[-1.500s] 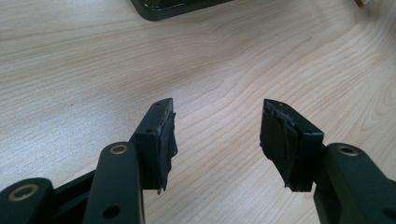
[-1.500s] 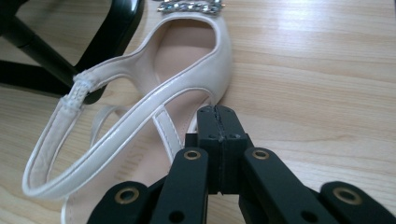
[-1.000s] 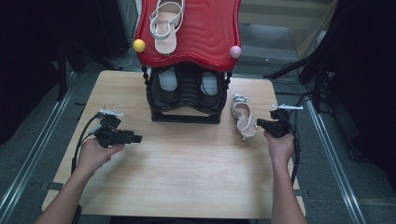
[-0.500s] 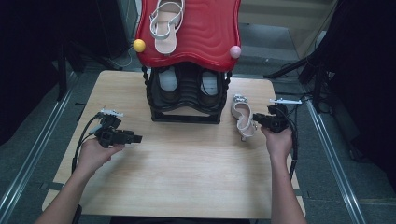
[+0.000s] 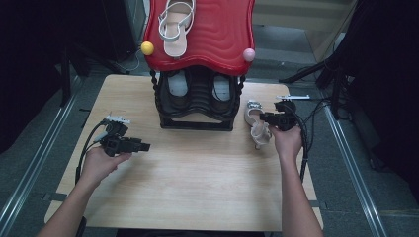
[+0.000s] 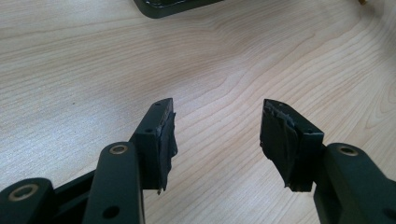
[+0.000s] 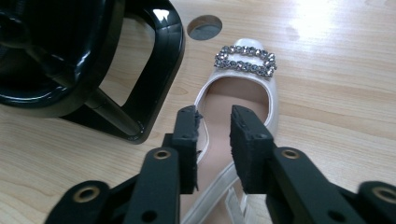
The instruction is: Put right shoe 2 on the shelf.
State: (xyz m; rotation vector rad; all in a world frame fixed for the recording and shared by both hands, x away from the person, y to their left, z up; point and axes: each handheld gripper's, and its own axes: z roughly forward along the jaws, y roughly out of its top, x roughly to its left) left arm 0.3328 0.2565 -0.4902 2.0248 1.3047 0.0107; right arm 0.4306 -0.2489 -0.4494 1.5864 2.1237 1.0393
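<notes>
Tabletop: right tongs [image 5: 266, 118] have just opened off shoe [image 5: 257, 127].

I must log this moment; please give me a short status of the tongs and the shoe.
Left tongs open, empty, over bare table. Right tongs just been opening, nothing gripped, above white sandal lying beside black rack. Nothing in the way.

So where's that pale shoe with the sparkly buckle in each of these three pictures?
High view: the shoe lies on the table right of the black rack, at the right gripper.
Left gripper view: bare tabletop between open jaws; a corner of the rack base at the top edge.
Right gripper view: the shoe fills the centre, behind the jaws, which have just been opening.
Shared landmark: the black rack.
</notes>
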